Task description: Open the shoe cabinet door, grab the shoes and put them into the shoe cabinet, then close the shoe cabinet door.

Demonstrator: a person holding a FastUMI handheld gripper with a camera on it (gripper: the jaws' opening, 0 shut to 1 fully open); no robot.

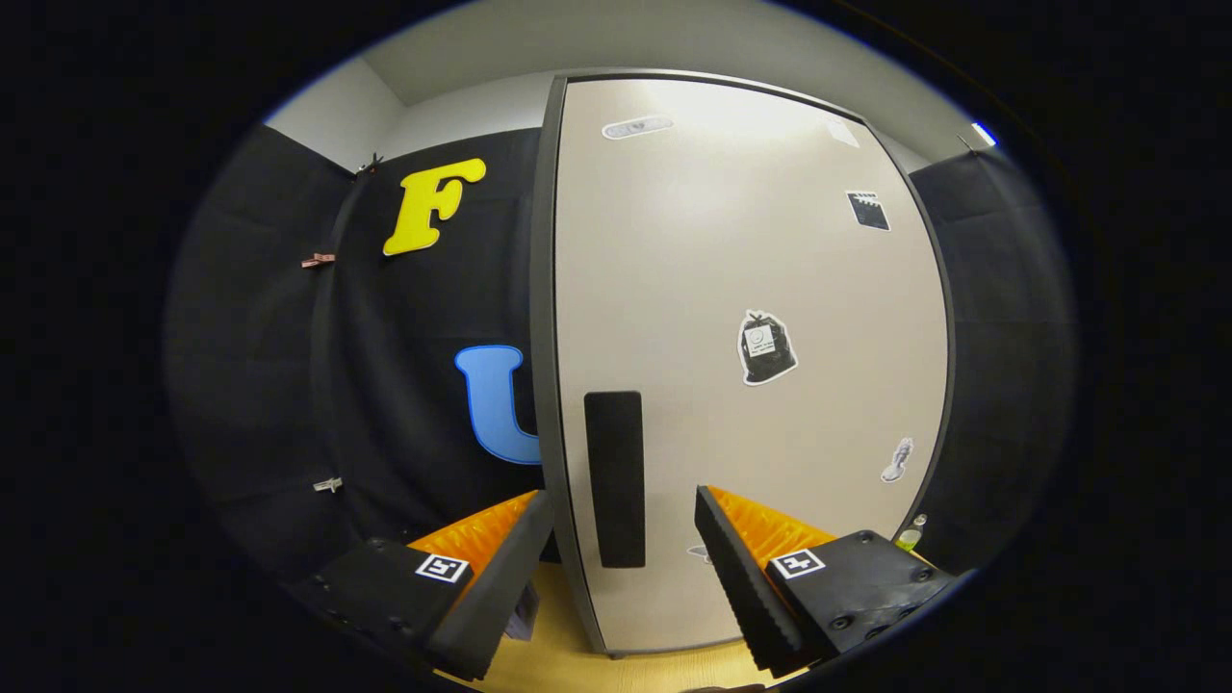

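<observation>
You're at step one — shoe cabinet door (751, 289) looks shut, w/ its dark handle (615, 478) just ahead, between your fingers. Gripper (624, 510) is spread wide, holding nothing. Left to do: open door, grab shoes, stow them, close up.

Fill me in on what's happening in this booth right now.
A hand-held gripper is lined up on a tall pale shoe cabinet door, which looks shut. Its fingers are spread open, and the door's dark vertical handle stands between them, a little beyond the tips; nothing is gripped yet. So the opening step has not been done. A few stickers dot the door, and a small bottle stands beside the cabinet.
</observation>
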